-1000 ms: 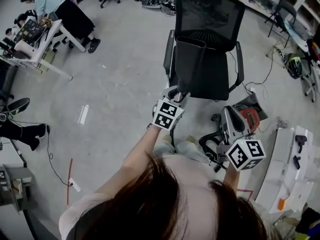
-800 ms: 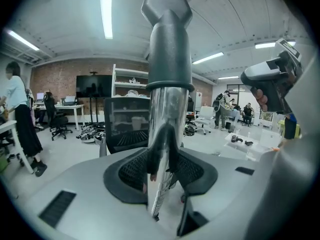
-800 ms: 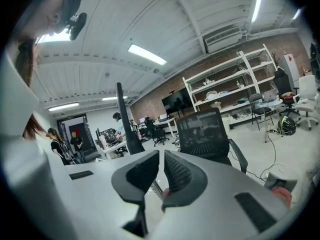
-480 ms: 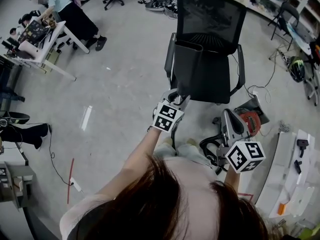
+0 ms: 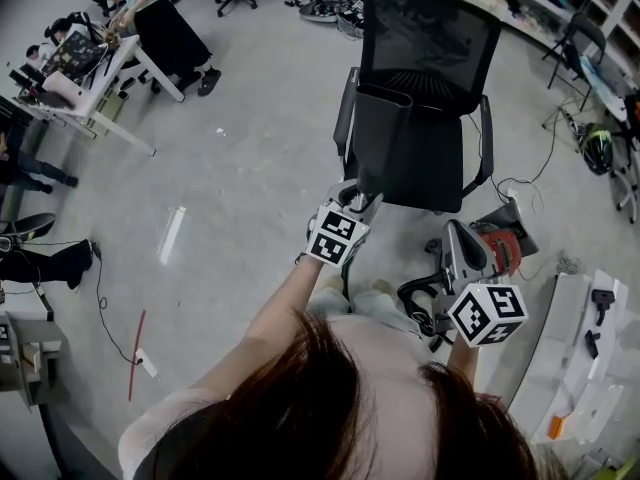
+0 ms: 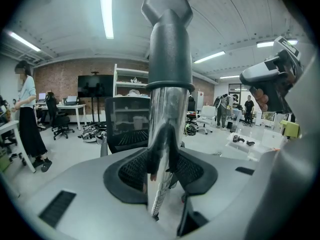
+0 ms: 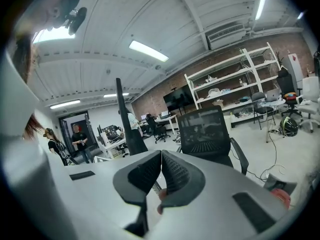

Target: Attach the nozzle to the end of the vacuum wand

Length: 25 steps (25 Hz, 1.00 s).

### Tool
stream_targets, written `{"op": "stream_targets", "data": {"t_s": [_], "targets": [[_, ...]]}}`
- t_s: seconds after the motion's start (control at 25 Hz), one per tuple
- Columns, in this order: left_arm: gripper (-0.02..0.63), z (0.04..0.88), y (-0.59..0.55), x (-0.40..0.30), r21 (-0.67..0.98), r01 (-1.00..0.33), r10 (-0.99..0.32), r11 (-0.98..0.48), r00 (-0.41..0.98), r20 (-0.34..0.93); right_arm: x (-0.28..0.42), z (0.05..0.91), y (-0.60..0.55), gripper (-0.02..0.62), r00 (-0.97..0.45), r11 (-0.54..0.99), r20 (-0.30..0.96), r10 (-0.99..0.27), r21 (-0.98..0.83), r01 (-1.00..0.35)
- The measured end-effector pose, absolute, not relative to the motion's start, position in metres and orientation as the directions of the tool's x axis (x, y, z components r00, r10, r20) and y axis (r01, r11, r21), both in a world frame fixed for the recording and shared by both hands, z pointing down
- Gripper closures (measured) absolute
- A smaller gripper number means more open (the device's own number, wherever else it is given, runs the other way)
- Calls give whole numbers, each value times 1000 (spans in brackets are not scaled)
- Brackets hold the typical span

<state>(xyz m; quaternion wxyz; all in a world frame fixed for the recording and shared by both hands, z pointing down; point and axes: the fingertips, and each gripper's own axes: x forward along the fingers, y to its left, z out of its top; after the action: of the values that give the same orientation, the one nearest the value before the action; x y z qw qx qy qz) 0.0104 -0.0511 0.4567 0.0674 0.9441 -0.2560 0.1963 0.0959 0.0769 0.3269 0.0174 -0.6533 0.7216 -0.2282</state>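
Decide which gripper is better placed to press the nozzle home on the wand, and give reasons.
Right, probably. The left gripper is clamped on the wand below the nozzle, steadying it. The right gripper is free: its jaws have just been closing, with nothing between them.

Chair (image 5: pixel 425 98): black, mesh-backed, with armrests, it stood on the floor straight ahead.
Floor (image 5: pixel 230 198): bare grey concrete; a thin red strip (image 5: pixel 135 353) lay at the near left.
Desk (image 5: pixel 95 78): white, far left, crowded with gear.
Person (image 5: pixel 150 13): in a pale teal top and long dark skirt, stood at the desk.
Cable (image 5: pixel 520 183): trailed loose over the floor right of the chair.
Helmet (image 5: pixel 598 150): lay on the floor, far right.
Shelves (image 7: pixel 235 81): white, open, against a brick wall.
Screen (image 6: pixel 91 85): dark, before the brick wall.
Lights (image 6: pixel 106 15): long strips, lit on the ceiling.
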Motion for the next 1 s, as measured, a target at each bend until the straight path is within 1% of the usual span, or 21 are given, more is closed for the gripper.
{"op": "stream_targets", "data": {"t_s": [1.0], "targets": [[451, 458, -54, 10, 35, -500, -446, -866, 801, 399, 85, 331, 64, 569, -161, 59, 302, -940, -319, -946]]}}
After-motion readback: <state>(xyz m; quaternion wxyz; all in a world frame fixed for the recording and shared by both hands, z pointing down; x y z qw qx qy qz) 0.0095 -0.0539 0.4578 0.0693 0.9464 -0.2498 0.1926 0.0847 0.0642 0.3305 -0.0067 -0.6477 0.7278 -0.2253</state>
